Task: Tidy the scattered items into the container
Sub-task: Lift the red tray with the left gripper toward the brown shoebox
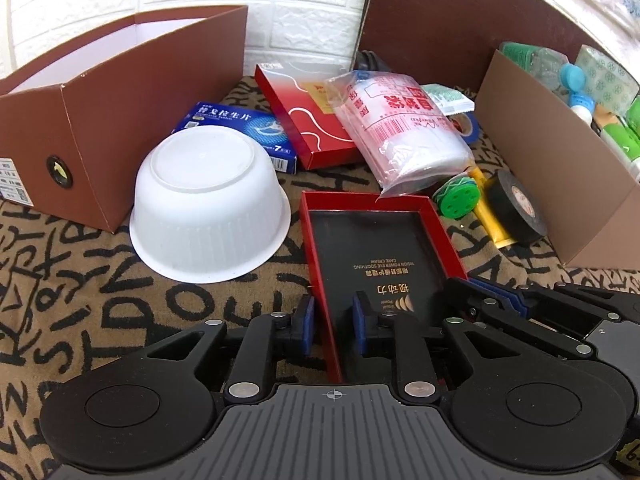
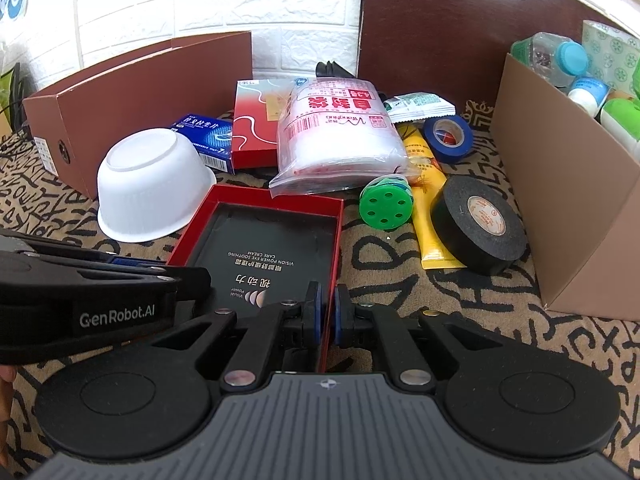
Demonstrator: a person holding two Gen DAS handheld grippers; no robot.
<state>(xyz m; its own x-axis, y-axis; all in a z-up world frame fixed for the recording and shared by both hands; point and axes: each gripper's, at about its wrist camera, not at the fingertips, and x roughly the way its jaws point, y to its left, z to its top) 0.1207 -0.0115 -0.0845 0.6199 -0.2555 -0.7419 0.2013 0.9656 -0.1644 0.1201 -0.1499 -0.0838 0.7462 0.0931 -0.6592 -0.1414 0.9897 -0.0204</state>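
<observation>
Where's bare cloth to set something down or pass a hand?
Free: the patterned cloth between the red tray, black tape roll and cardboard box. Also the near-left cloth in front of the white bowl and brown box. Crowded: behind the tray, where the zip bag, red box and blue tape sit packed.

Matt white plastic bowl (image 1: 210, 204) sitting left of tongs; glossy clear plastic bag (image 1: 400, 128) lying ahead; matt cardboard box (image 2: 568, 200) standing right; patterned cloth (image 1: 100, 300) lying underneath.
</observation>
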